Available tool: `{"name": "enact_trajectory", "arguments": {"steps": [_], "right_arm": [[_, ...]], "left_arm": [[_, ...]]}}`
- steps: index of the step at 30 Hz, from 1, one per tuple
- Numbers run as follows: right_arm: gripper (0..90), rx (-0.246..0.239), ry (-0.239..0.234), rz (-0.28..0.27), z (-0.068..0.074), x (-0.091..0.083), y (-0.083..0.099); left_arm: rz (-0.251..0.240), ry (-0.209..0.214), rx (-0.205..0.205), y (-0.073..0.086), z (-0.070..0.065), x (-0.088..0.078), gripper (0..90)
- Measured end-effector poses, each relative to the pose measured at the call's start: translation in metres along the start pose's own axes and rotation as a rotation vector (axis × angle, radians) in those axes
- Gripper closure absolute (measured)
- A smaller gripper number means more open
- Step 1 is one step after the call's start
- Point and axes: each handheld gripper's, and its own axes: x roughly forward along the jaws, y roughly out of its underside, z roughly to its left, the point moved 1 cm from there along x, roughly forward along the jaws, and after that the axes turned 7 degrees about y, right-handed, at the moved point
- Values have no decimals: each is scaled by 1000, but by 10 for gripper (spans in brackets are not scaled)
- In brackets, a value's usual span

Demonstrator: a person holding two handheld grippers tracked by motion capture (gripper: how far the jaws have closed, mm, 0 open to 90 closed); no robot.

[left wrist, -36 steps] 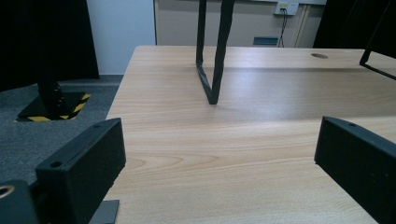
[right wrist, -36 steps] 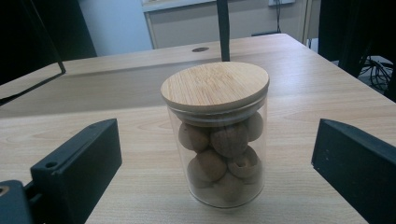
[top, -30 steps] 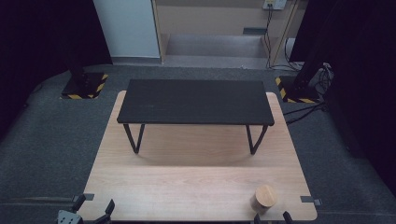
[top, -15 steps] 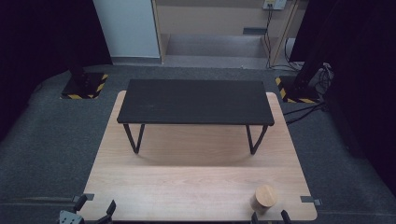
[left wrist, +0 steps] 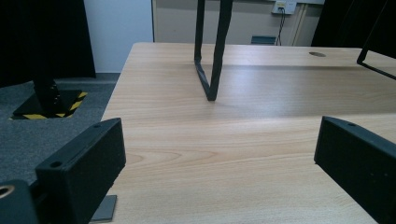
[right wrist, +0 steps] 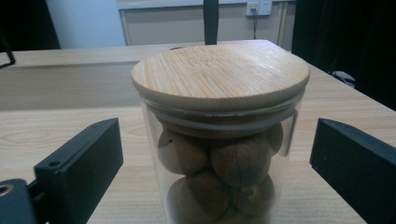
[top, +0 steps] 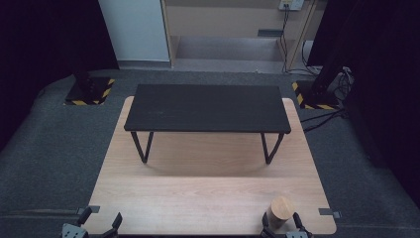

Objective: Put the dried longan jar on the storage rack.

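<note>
**Jar between the jaws of the right tool**

A glass jar [right wrist: 219,135] is seen on the table [top: 198,198], near its front right corner. It is closed with a round wooden lid [right wrist: 220,74], and brown nuts [right wrist: 238,161] are seen inside it. The jar stands upright.

The right tool [top: 283,227] is placed around the jar. Its jaws are set wide, one on each side of the glass, and have just been closing a little. The glass is not touched by them yet; a gap is seen on both sides.

The left tool [top: 96,227] is held at the front left corner of the table. Its jaws are wide too, and nothing is held between them.

A small black bench [top: 207,108] is seen farther back on the table, well apart from the jar.
</note>
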Motion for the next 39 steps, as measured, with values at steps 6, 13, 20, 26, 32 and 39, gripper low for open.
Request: {"name": "enact_trajectory", "arguments": {"steps": [6,13,20,26,32,39], "right_arm": [[74,-9,23,-2,5,5,1],[253,-22,22,1,5,6,2],[257,-13,28,23,7,4,-5],[257,4,-1,27,5,-5,-21],[257,24,-43,12,3,-12,-49],[258,43,-102,10,1,-9,-92]], "left_arm": [[3,1,-4,0,2,1,7],[1,5,-6,0,3,3,8],[5,10,-7,0,4,3,10],[2,11,-9,-1,4,2,11],[1,16,-9,-2,3,1,12],[-3,19,-9,-2,4,1,14]]}}
